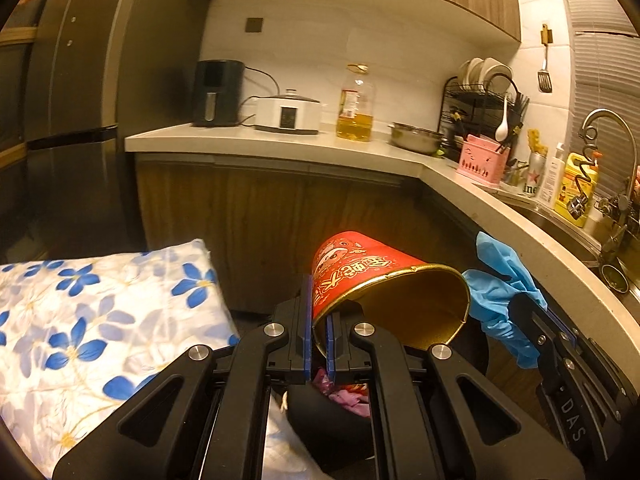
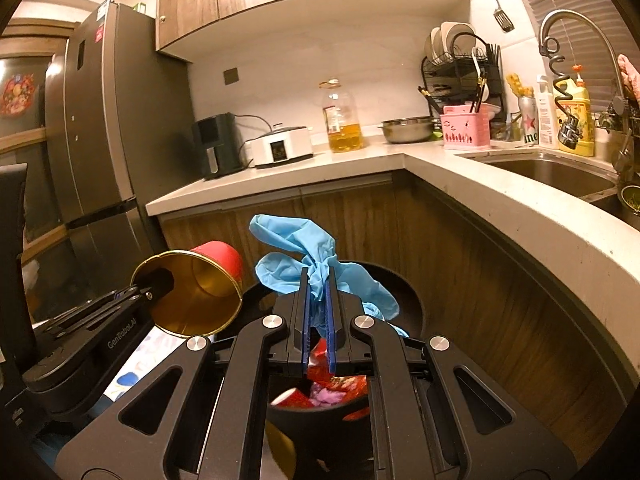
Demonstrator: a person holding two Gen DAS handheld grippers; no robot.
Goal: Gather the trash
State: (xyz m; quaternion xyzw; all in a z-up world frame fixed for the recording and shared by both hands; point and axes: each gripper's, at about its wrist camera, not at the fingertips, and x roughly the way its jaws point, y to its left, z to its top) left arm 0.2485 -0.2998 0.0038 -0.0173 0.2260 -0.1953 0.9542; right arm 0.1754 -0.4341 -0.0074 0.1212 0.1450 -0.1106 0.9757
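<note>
1. We see the left gripper (image 1: 319,312) pinching the rim wall of a red paper noodle cup with a shiny gold lining (image 1: 384,292); its blue pads are drawn narrow, one outside the wall and one inside.
2. The cup lies tipped on its side, its round mouth facing the right gripper and its smaller base pointing away.
3. Our right gripper (image 2: 318,292) is clamped tight on a crumpled, thin light-blue rubber glove (image 2: 320,268), whose limp folds bunch above the pads and spill over both sides.
4. Both pieces of trash hang above a round black bin (image 2: 404,300), already holding red and purple wrappers (image 2: 332,392).
5. Both grippers point slightly downward, side by side and near each other, over the bin's opening.
6. A soft cloth with blue flowers (image 1: 88,320) lies to the left, just beside the bin.
</note>
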